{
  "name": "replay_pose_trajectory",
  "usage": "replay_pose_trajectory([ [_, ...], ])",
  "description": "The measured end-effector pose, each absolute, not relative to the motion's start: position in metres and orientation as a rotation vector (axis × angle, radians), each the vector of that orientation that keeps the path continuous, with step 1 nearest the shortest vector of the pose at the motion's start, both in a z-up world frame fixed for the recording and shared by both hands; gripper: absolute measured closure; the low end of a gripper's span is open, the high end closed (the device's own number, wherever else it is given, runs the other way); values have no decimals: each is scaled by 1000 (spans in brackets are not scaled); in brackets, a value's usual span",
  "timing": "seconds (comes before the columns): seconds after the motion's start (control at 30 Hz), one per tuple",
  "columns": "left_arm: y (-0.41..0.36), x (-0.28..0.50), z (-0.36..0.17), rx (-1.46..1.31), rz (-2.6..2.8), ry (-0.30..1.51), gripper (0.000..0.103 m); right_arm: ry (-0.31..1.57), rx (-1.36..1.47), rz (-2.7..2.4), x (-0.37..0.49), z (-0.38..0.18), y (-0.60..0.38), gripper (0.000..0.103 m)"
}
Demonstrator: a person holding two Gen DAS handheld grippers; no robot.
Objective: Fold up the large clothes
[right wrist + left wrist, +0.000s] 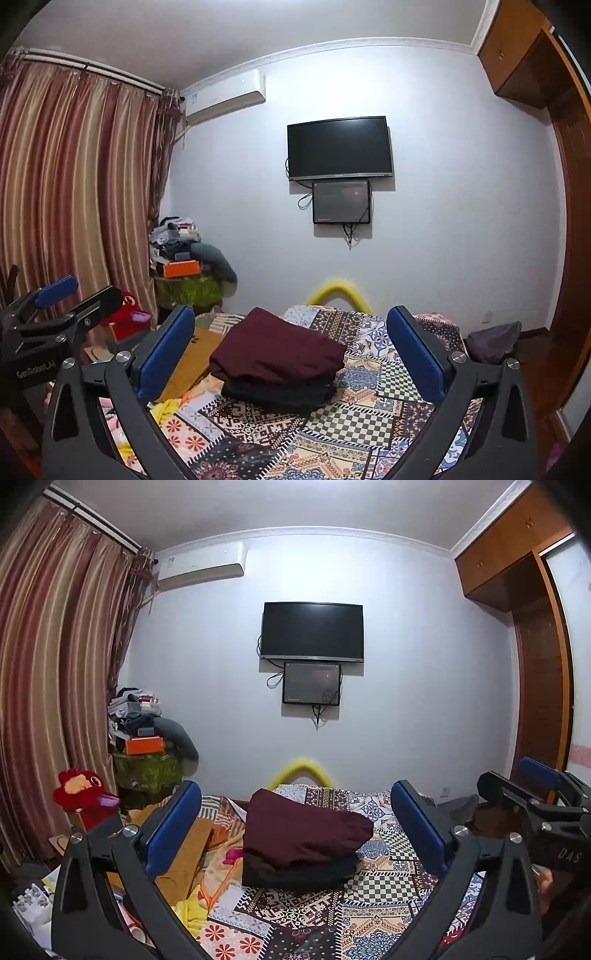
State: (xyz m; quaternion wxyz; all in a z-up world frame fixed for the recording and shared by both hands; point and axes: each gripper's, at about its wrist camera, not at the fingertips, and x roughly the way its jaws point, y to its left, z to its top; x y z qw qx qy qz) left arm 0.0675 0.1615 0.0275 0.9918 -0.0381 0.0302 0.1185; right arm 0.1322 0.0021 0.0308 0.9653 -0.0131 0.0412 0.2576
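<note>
Ahead of both spread grippers [295, 834] [291, 354], folded maroon garment [277, 350] lies untouched.

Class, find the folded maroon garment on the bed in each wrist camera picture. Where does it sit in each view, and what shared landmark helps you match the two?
Left wrist view: the folded maroon garment lies centre frame on a darker folded piece, between the gripper fingers.
Right wrist view: the same garment sits slightly left of centre, again on the darker piece.
Shared landmark: the wall-mounted TV, above and behind the pile in both.
</note>
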Motion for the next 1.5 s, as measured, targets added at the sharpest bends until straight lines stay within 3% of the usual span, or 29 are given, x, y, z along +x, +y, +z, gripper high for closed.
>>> replay_pose_trajectory([
  [1.5, 154, 84, 16, -73, 244, 108, 0, 157, 10, 532, 132, 25, -9, 0],
])
